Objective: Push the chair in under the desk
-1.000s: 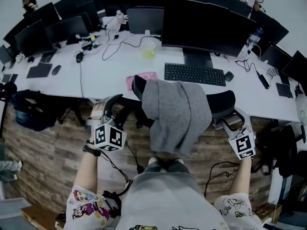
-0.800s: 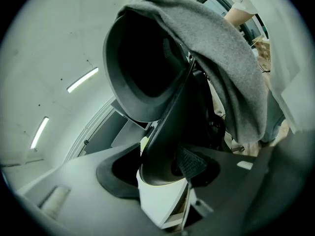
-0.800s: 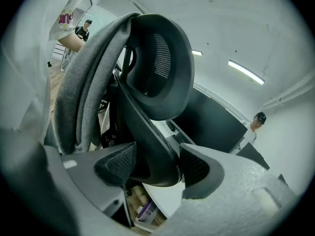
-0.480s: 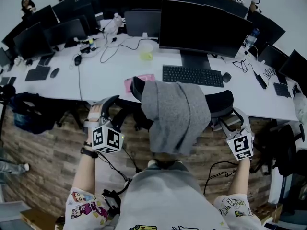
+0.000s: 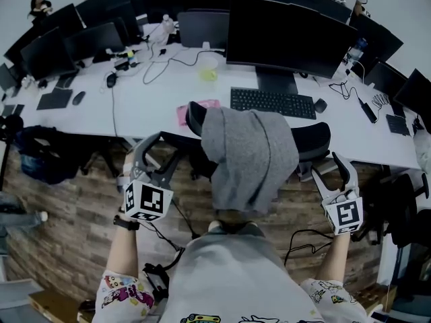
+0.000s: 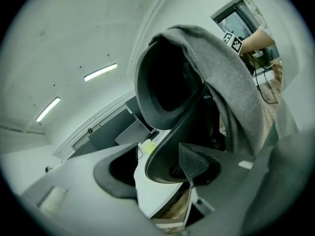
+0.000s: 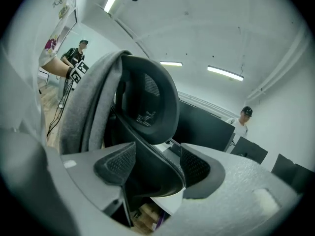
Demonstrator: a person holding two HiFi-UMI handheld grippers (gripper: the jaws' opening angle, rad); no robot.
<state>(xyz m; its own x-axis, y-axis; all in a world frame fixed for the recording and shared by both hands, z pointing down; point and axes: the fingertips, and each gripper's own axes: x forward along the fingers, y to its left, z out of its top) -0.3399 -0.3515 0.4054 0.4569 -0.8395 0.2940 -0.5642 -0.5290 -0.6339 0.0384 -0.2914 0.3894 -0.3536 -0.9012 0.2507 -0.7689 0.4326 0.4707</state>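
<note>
A black office chair (image 5: 314,142) with a grey garment (image 5: 249,157) draped over its back stands against the white desk (image 5: 148,106). My left gripper (image 5: 158,155) is at the chair's left armrest (image 5: 180,142). In the left gripper view the curved armrest (image 6: 165,156) passes between the jaws of that gripper (image 6: 157,168), with a gap beside the left pad (image 6: 120,167). My right gripper (image 5: 332,171) is at the right armrest, which passes between its pads (image 7: 118,163) in the right gripper view. Both pairs of jaws have just been opening and stand open.
A keyboard (image 5: 273,103), a large monitor (image 5: 289,36), a pink item (image 5: 193,110) and cables lie on the desk. A dark bag or seat (image 5: 44,153) sits at the left under the desk. Cables trail over the wood floor (image 5: 67,227). A person (image 7: 243,122) stands far off.
Both grippers have drawn back slightly toward me and risen, and their jaws spread wider round the armrests. The marker cubes have rolled a little. The chair has stayed put.
</note>
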